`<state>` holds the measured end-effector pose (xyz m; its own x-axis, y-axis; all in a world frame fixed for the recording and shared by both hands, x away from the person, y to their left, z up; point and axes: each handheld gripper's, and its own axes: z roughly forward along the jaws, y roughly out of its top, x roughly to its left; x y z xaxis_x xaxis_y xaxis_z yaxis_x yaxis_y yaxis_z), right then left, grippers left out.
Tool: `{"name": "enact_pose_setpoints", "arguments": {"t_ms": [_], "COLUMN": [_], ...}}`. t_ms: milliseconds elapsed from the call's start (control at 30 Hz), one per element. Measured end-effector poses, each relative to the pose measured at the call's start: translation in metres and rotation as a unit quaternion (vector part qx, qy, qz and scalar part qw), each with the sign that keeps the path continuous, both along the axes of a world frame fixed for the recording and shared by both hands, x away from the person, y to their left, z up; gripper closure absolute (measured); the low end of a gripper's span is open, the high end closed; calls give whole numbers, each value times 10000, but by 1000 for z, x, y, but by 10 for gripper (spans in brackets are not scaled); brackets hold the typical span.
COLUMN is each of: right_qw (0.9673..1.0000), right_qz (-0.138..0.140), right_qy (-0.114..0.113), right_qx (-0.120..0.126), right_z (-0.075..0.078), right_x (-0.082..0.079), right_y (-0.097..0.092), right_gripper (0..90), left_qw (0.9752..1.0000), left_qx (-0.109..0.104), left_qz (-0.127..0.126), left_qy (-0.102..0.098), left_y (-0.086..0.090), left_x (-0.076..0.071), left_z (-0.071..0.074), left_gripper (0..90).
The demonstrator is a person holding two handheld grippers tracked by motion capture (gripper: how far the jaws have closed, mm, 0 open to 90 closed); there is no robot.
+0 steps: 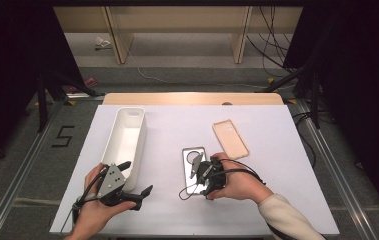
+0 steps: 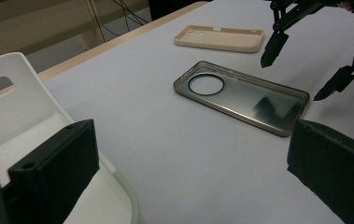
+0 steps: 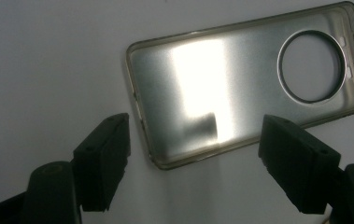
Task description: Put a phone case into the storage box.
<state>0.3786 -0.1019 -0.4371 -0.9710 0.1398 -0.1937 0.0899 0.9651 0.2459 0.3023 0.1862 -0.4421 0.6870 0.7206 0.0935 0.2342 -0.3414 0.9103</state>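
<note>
At the left of the table [image 1: 277,210] sits a long white bin [image 1: 124,142], lying empty. The left gripper [image 1: 136,180] hovers just beside its near end, jaws spread wide with nothing between them; a careless swing from here could knock the bin's rim, since one jaw sits right over that edge in the left gripper view.

Toward the middle lies a clear smoky phone case [image 3: 240,88], flat on the table with its open side up and the round camera cutout at the far end. The right gripper [image 1: 203,175] hangs directly above its near end, jaws apart and straddling the case's short edge without touching it. The case is thin and flexible-looking (and glossy, judging by the glare), so a pinch across its width could buckle it or let it squirt out; a jaw coming down on the table first might just push it away.

Further right, a beige phone case [image 1: 230,138] lies apart, well clear of both grippers.
</note>
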Motion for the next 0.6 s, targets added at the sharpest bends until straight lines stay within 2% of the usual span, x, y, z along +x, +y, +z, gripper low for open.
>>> {"name": "enact_pose_setpoints", "arguments": {"t_ms": [267, 600], "right_qw": [9999, 9990], "right_qz": [66, 166], "right_qy": [-88, -188], "right_qx": [-102, -376], "right_z": [-3, -4], "right_x": [1, -4], "right_y": [3, 7], "right_gripper": [266, 301], "left_qw": [10000, 9999], "left_qx": [32, 113], "left_qz": [-39, -53], "left_qy": [-23, -73], "left_y": [-1, -5], "left_x": [-1, -3], "left_z": [1, 3], "left_gripper": [18, 18]}}
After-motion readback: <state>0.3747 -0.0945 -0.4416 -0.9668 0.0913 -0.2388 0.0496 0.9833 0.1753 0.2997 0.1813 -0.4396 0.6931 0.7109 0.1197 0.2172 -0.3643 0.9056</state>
